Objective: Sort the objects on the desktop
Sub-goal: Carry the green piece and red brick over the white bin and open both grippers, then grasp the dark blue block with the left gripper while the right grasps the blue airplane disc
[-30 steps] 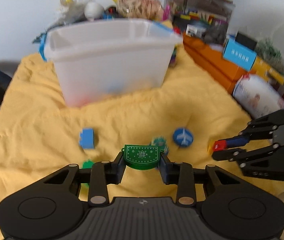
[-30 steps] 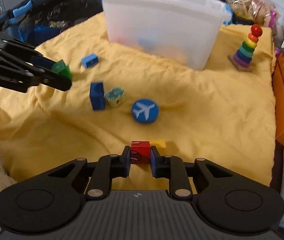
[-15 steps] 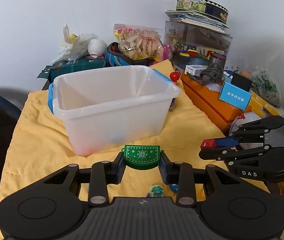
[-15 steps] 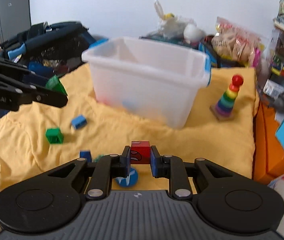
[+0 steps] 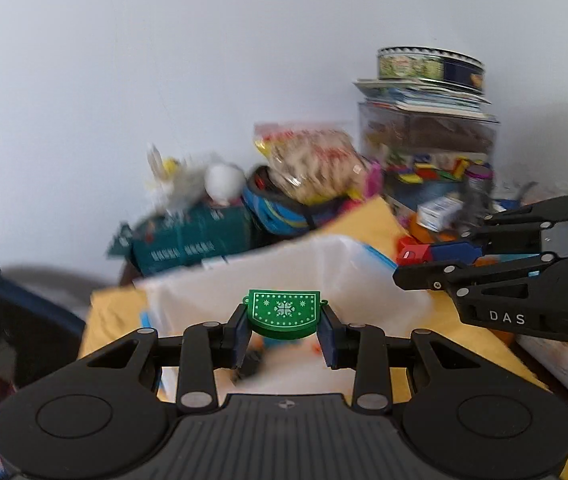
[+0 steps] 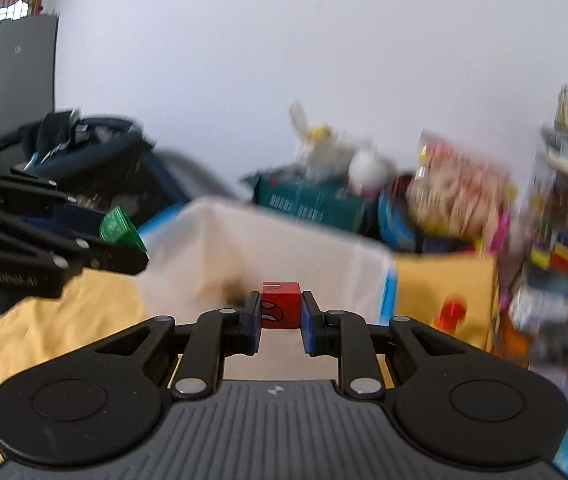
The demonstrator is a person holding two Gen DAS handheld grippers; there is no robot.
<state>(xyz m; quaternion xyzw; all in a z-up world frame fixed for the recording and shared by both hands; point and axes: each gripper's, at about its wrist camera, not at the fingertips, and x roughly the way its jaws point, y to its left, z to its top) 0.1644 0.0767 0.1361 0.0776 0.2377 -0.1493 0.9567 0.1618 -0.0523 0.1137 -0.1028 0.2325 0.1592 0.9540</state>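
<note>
Left gripper (image 5: 284, 316) clamps a green tile (image 5: 284, 312), right gripper (image 6: 281, 310) a red block (image 6: 280, 305); both should clear the bin (image 5: 323, 264) rim before release.

- I see a yellow cloth (image 5: 471, 344) covering the surface ahead; whatever is under it stays hidden.
- A white plastic bin (image 6: 284, 252) with blue handles stands on the cloth, at 12 o'clock from my grippers.
- At 1 o'clock, beyond the bin in the right wrist view, a blurred red-and-orange toy (image 6: 449, 314) sits on the cloth.
</note>
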